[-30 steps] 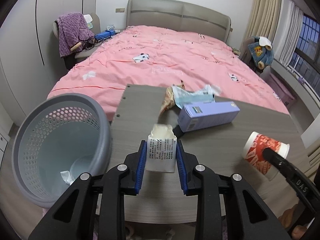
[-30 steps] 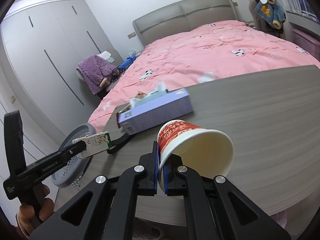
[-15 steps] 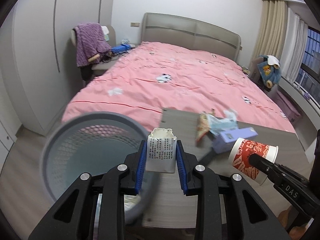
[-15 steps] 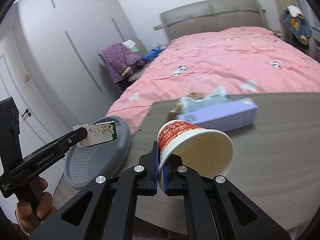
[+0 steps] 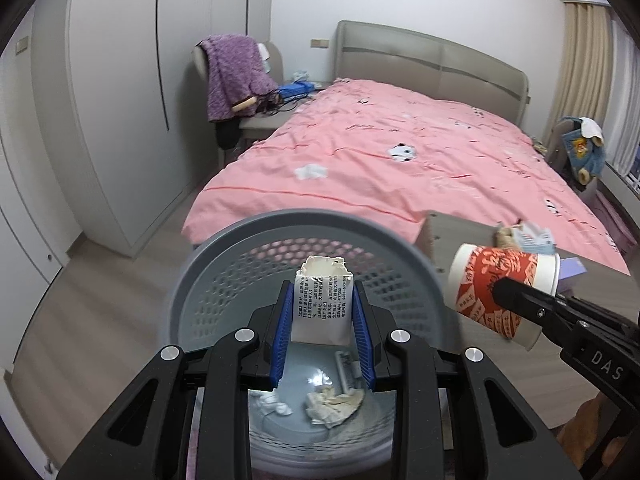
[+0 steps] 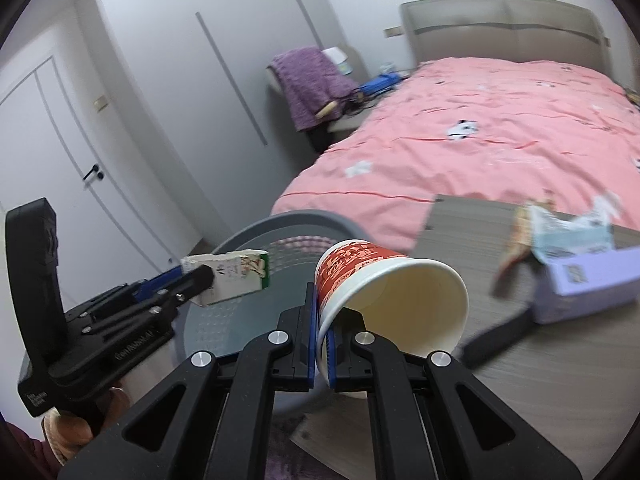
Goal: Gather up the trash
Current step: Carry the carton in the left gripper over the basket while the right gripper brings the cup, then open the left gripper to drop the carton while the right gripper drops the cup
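Left gripper (image 5: pixel 322 320): clamped on a small torn-open milk carton (image 5: pixel 322 304), pads on its two sides, directly over the bin mouth.
Right gripper (image 6: pixel 322 344): pinched tight on the rim wall of a red-printed paper cup (image 6: pixel 384 280), cup lying sideways, mouth toward the camera; sits at the bin's edge, by the worktop corner.
Bin: grey perforated wastebasket (image 5: pixel 224 264) on the floor against the worktop's end; crumpled tissue (image 5: pixel 334 400) and paper scraps already on its bottom.
Done so far: some trash in the bin; two pieces lifted and brought to it.
Next, by my reading: let the carton go first, then the cup, which needs to come a little further over the opening.
Left on worktop (image 6: pixel 520 368): lilac box (image 6: pixel 588 282), crumpled wrappers (image 6: pixel 560 228) behind it, a dark flat object (image 6: pixel 500 334) beside the box, too blurred to name.
In the way: nothing between either piece and the bin; the two grippers are close together, could bump.
Beyond: pink bed (image 5: pixel 400 160), chair draped with purple blanket (image 5: pixel 232 76), wardrobe doors.
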`<action>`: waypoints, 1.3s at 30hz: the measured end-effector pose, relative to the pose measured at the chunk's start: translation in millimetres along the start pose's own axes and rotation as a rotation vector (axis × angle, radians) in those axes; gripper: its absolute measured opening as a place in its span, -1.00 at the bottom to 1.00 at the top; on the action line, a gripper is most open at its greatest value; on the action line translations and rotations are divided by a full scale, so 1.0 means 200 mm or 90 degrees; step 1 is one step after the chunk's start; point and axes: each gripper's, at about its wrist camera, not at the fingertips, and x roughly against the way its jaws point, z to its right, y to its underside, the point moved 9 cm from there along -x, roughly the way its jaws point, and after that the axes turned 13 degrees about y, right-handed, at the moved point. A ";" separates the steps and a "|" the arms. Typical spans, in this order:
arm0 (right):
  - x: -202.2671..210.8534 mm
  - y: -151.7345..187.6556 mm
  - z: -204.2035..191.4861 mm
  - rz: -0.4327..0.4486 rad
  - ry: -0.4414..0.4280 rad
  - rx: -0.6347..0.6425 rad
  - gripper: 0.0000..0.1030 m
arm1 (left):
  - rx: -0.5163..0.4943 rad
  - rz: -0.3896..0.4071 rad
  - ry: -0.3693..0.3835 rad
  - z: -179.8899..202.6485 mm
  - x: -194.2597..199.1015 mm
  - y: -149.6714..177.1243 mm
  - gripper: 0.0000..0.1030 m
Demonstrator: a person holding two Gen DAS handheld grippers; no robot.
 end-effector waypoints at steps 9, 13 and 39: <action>-0.17 0.02 -0.18 -0.046 -0.029 0.039 -0.90 | 0.030 -0.033 -0.007 -0.17 -0.08 0.06 -0.46; -0.22 0.04 -0.21 -0.062 -0.030 0.047 -0.84 | 0.042 -0.039 -0.012 -0.22 -0.10 0.07 -0.45; -0.16 0.08 -0.20 -0.054 -0.008 0.041 -0.03 | 0.063 -0.018 -0.065 -0.32 0.04 0.10 0.24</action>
